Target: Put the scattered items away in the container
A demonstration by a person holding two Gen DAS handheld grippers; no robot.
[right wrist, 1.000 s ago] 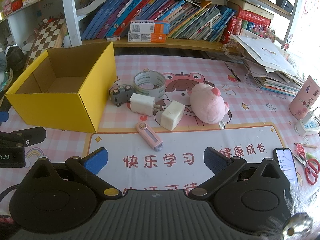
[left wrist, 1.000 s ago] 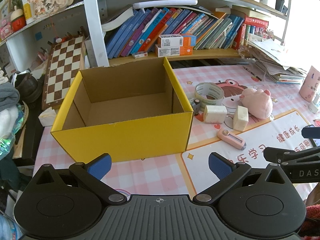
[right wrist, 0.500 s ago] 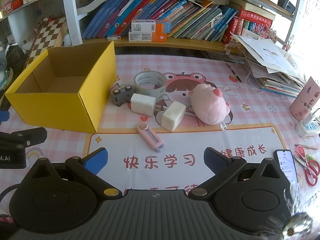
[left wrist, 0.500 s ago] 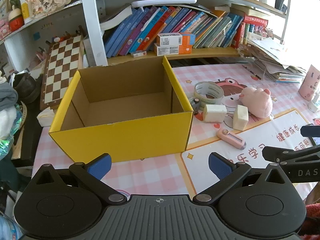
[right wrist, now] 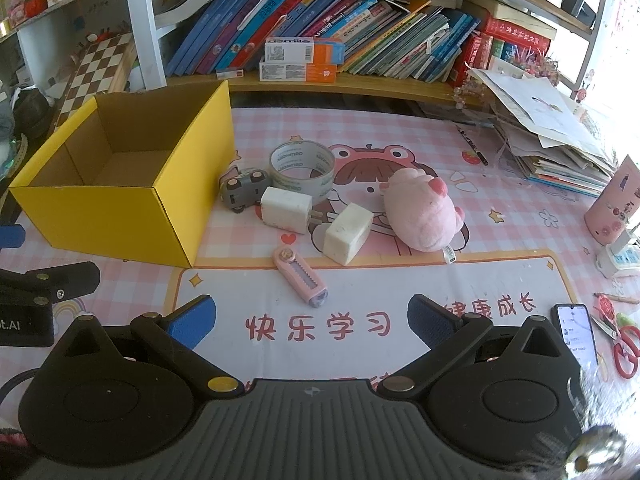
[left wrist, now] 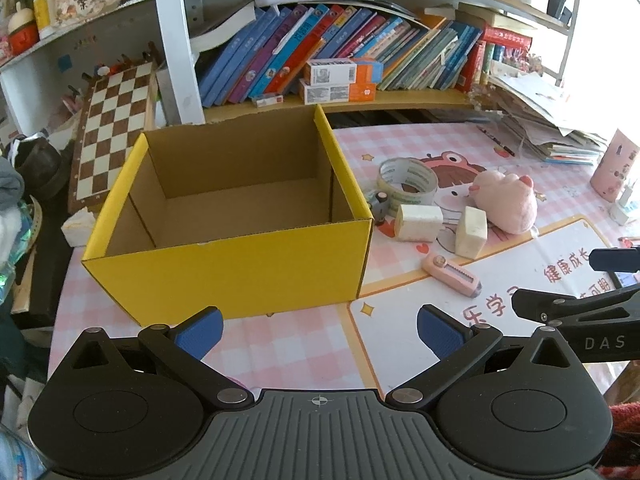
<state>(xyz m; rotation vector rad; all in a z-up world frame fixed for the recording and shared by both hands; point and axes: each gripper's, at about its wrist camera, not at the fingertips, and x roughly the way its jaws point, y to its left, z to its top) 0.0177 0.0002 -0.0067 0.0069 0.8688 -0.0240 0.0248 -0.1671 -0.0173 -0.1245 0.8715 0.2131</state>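
While both grippers [left wrist: 320,326] [right wrist: 311,314] have stayed spread and empty, almost nothing has shifted: the box [left wrist: 224,276] holds nothing, items [right wrist: 346,233] lie outside.

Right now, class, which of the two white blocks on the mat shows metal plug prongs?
The white block beside the toy car: prongs stick out of its side. The other block, by the pink plush pig, shows none.

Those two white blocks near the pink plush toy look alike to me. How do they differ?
The white block with prongs lies nearer the yellow box and touches the tape roll; the plain white block sits nearer the pink plush toy. The first shows metal prongs on one side, like a charger; on the second none are visible. Both are white, boxy, similar in size, and outside the box.
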